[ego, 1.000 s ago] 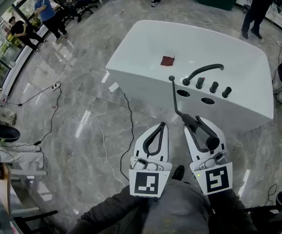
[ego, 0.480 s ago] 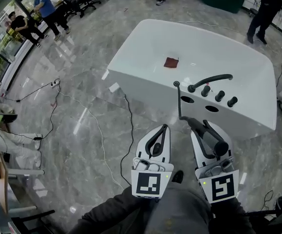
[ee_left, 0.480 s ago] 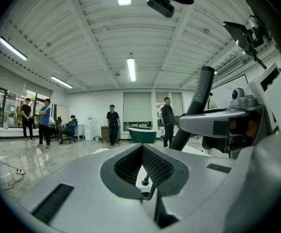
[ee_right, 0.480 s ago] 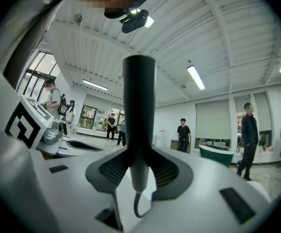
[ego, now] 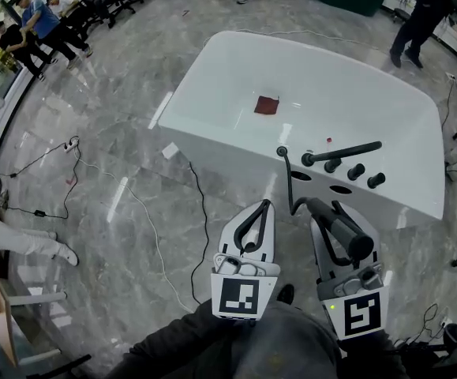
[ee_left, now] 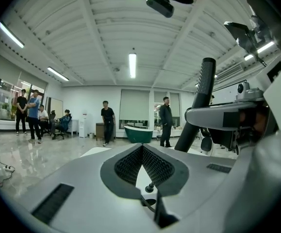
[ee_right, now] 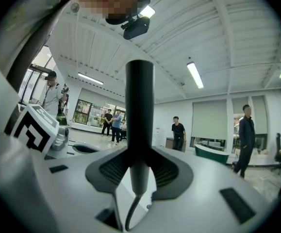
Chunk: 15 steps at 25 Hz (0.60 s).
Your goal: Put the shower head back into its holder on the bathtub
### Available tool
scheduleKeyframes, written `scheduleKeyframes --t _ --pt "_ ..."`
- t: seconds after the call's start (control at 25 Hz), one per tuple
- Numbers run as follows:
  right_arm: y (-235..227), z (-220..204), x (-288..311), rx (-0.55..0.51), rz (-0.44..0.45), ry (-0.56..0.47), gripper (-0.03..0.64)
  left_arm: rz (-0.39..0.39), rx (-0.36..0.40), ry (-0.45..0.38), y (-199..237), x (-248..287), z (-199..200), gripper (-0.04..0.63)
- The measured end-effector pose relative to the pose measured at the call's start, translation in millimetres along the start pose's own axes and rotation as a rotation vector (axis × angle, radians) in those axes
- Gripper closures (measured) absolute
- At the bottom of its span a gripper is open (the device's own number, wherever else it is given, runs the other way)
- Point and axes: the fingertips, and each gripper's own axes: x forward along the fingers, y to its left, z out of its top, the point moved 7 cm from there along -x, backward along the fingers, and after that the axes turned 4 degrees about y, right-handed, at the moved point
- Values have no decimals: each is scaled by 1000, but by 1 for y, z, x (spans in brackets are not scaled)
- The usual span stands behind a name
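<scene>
A person stands at the near side of a white bathtub [ego: 232, 166] on a marble floor, with a gripper in each hand. The right gripper [ego: 324, 212] is clamped on the black shower head [ego: 346, 234] (its hose [ego: 286, 172] runs up to the tub's deck, beside the faucet [ego: 343, 151] and two oval openings [ego: 300, 175]), held clear of the tub. The left gripper [ego: 260, 208] is closed with nothing in it.

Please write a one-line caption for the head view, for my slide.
Right claw grips the black shower head before the white bathtub; left claw shut and empty.
</scene>
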Motion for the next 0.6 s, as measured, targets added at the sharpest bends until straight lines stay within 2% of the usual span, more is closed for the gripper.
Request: scheduleKeyframes --t 0.2,0.36,0.6 --pt "-5 8 33 -5 -28 12 474 -28 -7 -9 26 26 8 592" --pt "-4 19 58 -18 -37 -25 474 -59 -10 -21 45 43 14 592" --pt "-7 21 77 -13 -85 28 474 -107 -23 -32 59 61 19 592"
